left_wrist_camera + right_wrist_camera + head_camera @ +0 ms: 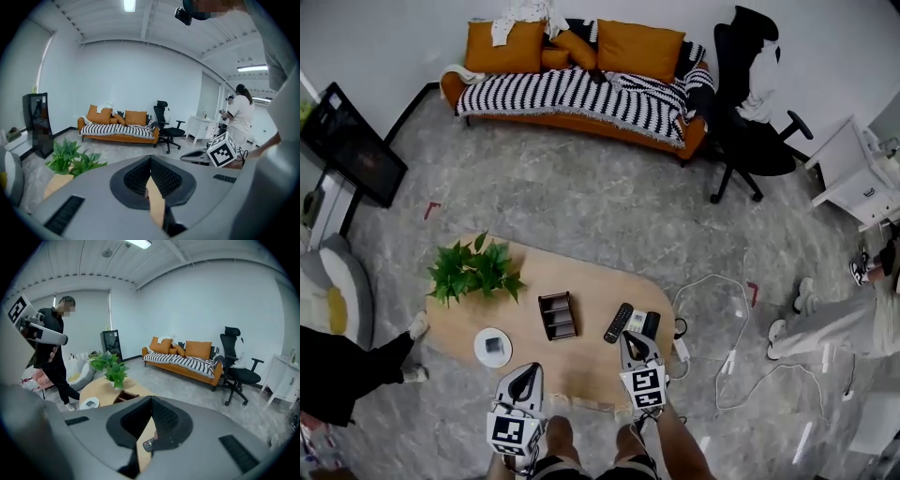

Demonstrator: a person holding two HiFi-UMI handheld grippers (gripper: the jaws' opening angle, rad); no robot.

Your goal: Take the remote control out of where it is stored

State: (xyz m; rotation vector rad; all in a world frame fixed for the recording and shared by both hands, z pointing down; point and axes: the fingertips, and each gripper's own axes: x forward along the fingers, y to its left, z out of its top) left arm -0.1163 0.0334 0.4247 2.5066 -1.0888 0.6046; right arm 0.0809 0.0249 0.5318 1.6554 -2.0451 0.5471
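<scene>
The black remote control (618, 322) lies flat on the oval wooden table (581, 272), just right of a brown divided organizer box (558, 315) and outside it. My right gripper (630, 340) hovers at the table's near edge, right behind the remote, jaws shut with nothing between them. Through the slit under its closed tips (151, 400) I see the remote's end (149, 444). My left gripper (531, 369) is further left over the near edge, also shut and holding nothing; its tips (151, 160) meet above the bare tabletop.
A potted plant (472, 270) and a white round dish (492, 347) stand on the table's left half. A small white and black object (644, 323) lies beside the remote. White cables (722, 319) trail on the floor at right. People stand at left (337, 370) and right (844, 323).
</scene>
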